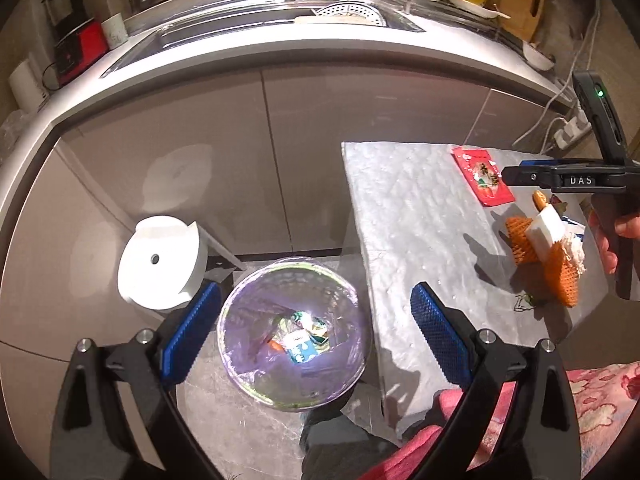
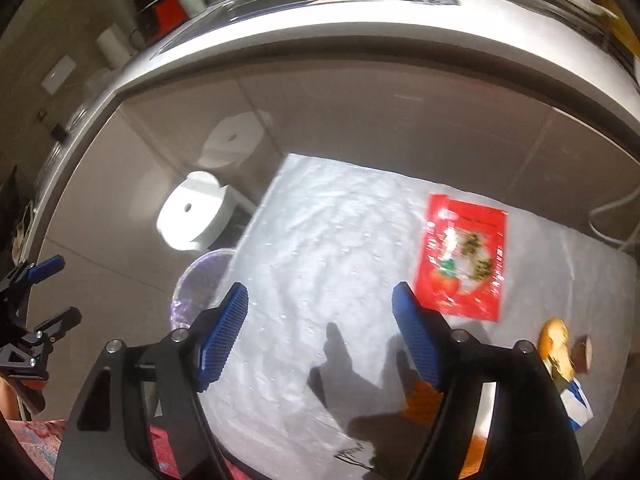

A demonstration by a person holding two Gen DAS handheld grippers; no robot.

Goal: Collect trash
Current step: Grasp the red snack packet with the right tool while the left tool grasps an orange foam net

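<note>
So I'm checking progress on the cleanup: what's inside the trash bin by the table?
The trash bin has a clear liner. In it lie a blue-and-white carton, crumpled wrappers and something orange. Anything beneath them is hidden.

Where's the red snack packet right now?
The red snack packet lies flat on the far right part of the white table, beyond the orange foam net, in both wrist views.

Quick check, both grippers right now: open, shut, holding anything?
Left gripper: open, empty, above the trash bin.
Right gripper: open, empty, over the table, near the red packet.
</note>
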